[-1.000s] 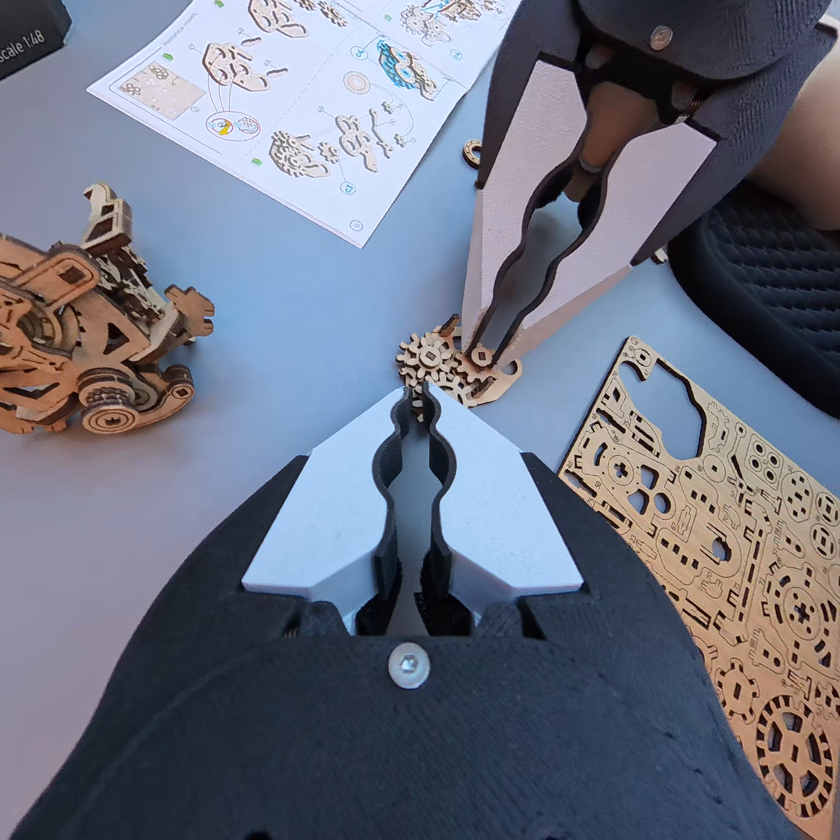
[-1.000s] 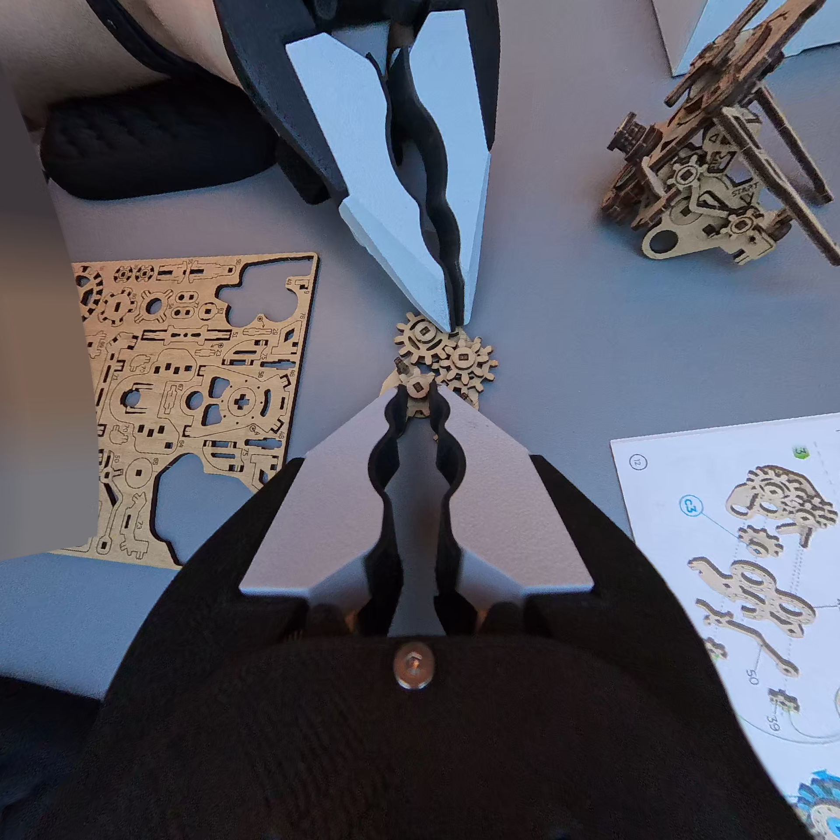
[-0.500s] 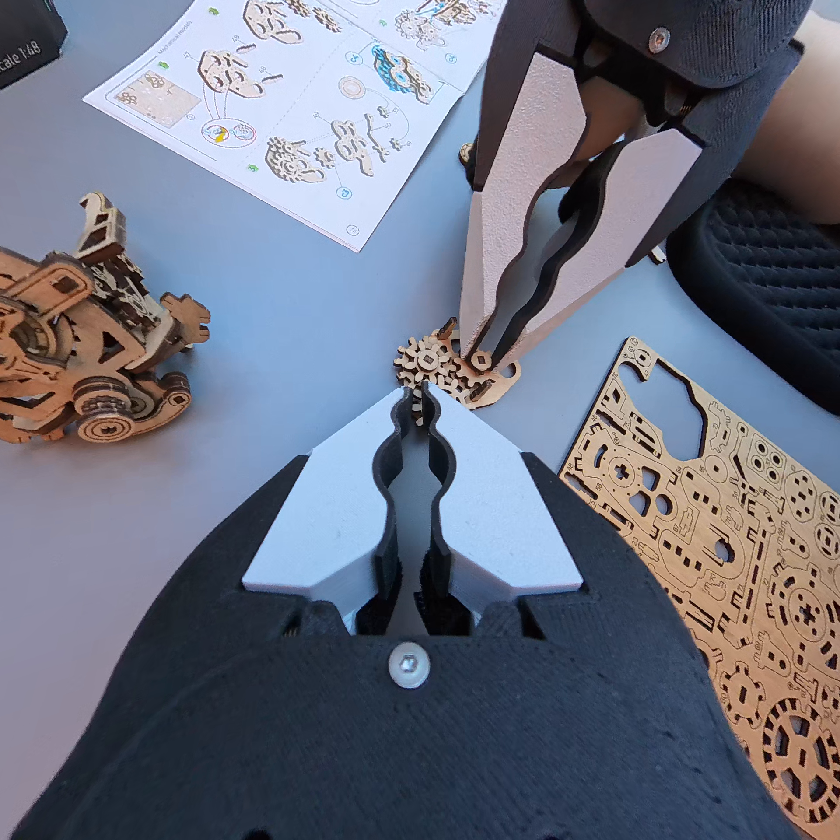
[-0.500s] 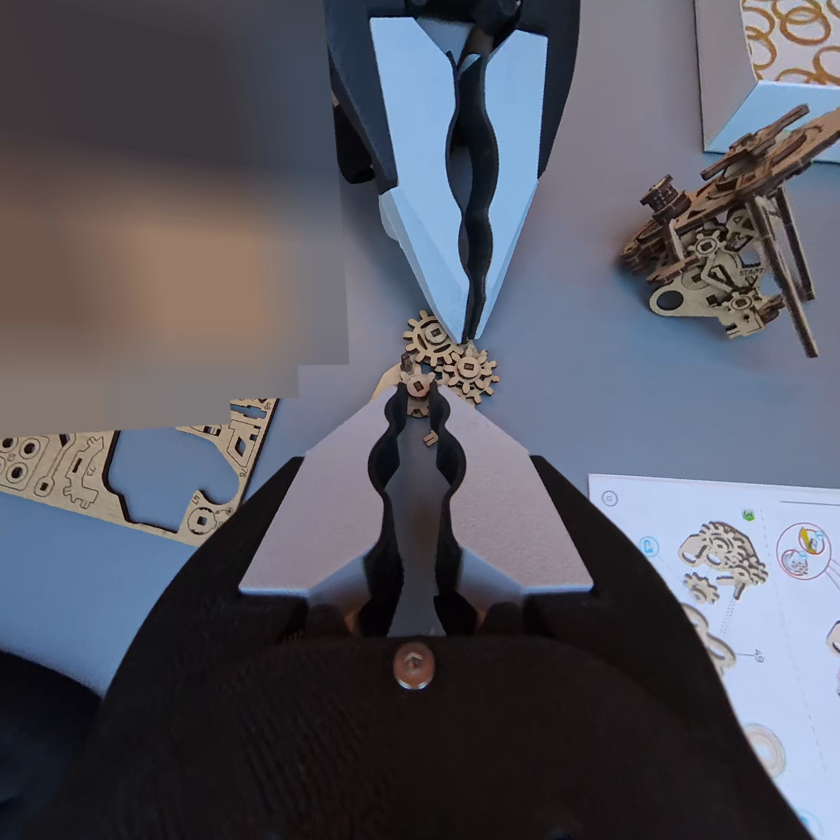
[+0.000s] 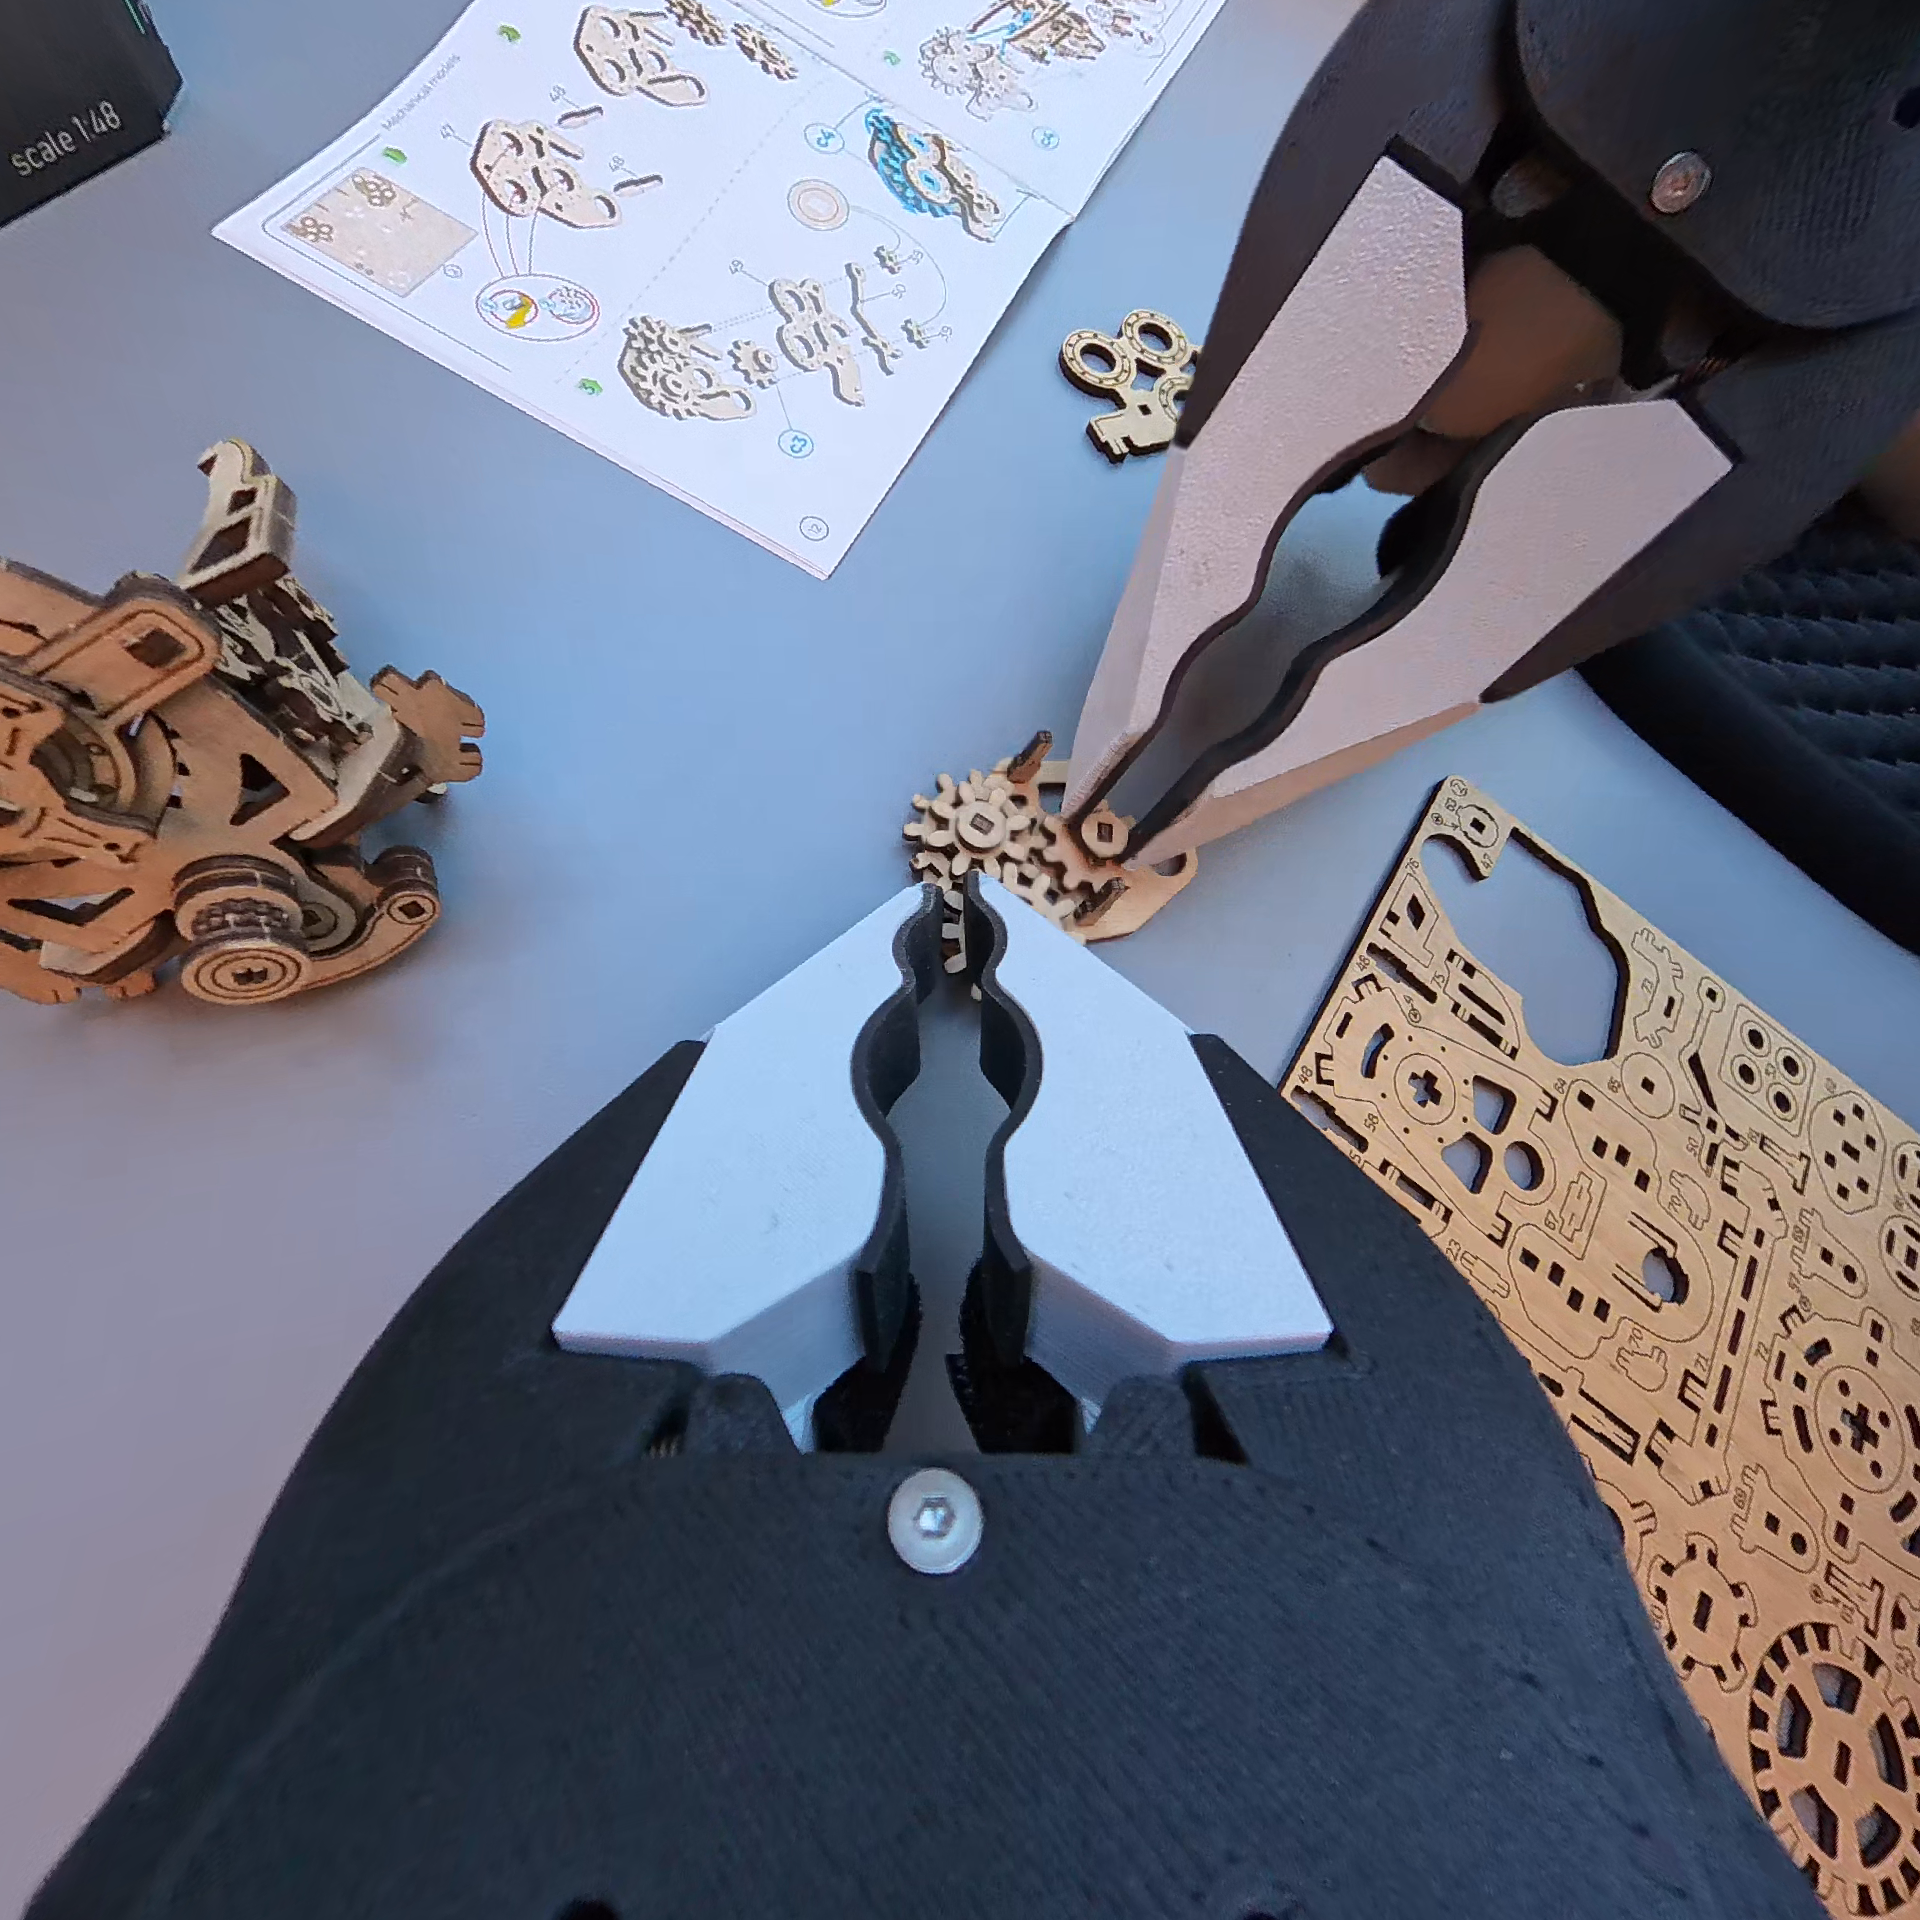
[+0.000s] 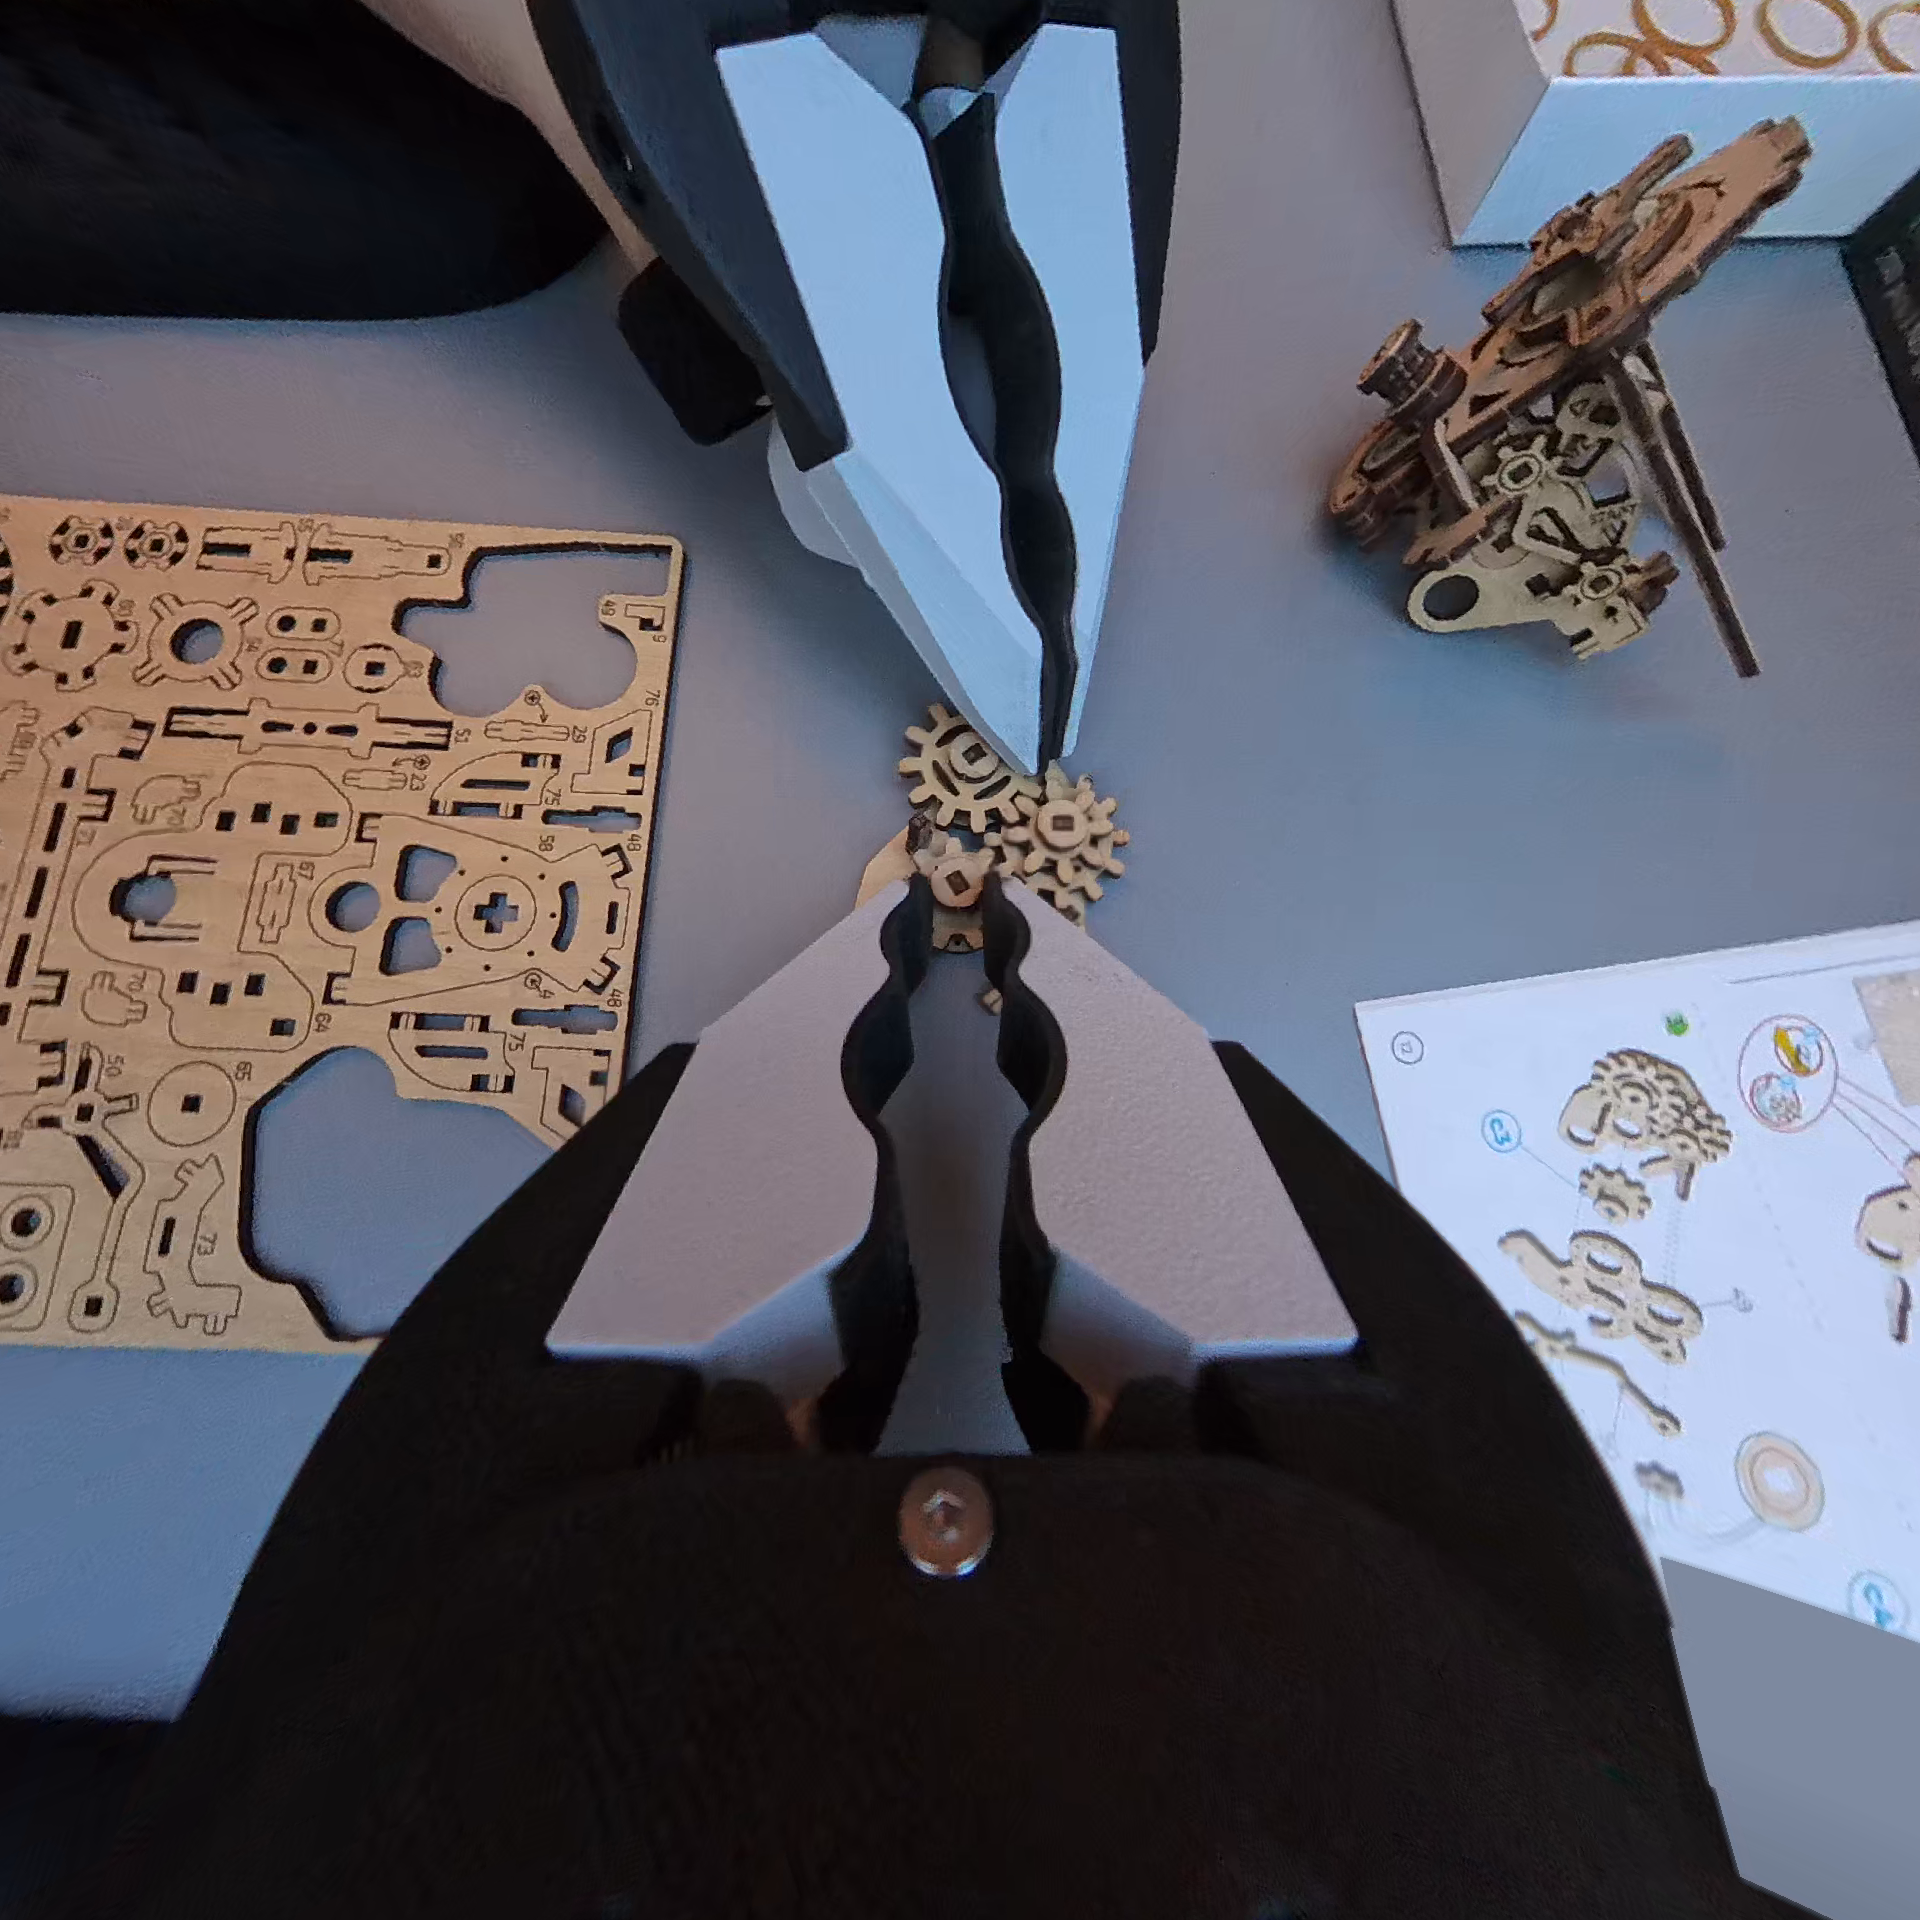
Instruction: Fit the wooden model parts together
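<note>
Right wrist view: right hand-held gripper (image 6: 954,891) pinches a small gear (image 6: 954,881) on the gear cluster (image 6: 1013,805) mid-surface; left hand-held gripper (image 5: 956,914) nipped on a gear rim. Thin, light, brittle plywood, so grip hubs or rims, not teeth.

The left claw (image 5: 958,914), jaws nearly closed, pinches a gear's edge (image 5: 957,940) at its tips, while opposite it the right claw (image 6: 953,896) tilts steeply down, jaws narrowed around a small gear hub (image 6: 954,883).
</note>
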The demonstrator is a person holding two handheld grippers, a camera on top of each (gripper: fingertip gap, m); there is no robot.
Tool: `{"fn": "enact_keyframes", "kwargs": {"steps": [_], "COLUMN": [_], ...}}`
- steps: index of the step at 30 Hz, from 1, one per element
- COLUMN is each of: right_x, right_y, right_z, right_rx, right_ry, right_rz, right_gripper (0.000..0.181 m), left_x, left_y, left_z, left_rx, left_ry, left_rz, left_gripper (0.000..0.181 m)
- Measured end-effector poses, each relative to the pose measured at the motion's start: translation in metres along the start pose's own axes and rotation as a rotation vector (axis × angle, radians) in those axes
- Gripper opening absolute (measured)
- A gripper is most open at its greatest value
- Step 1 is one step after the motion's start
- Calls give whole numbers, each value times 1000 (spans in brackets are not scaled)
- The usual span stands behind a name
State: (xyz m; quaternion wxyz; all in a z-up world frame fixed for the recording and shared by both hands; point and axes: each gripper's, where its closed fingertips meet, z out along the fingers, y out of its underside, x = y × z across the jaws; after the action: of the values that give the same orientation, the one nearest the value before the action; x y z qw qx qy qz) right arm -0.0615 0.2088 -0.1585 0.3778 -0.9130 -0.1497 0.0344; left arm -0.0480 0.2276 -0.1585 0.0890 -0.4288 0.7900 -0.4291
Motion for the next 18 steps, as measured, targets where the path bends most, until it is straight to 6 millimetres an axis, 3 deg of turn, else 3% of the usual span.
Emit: {"fn": "enact_keyframes", "kwargs": {"steps": [4,7,18], "right_x": [0,1,2], "right_y": [1,1,1], "right_z": [0,0,0], "right_rx": [-17,-39,41], "right_ry": [-199,-225,111], "right_rz": [37,-6,120], "right_gripper": [9,9,9], "left_x": [0,0,0], "left_y": [0,0,0], "left_z": [0,0,0], "left_rx": [-1,0,3], "left_ry": [4,11,-7], "left_rz": [3,3,0], "left_gripper": [1,1,1]}}
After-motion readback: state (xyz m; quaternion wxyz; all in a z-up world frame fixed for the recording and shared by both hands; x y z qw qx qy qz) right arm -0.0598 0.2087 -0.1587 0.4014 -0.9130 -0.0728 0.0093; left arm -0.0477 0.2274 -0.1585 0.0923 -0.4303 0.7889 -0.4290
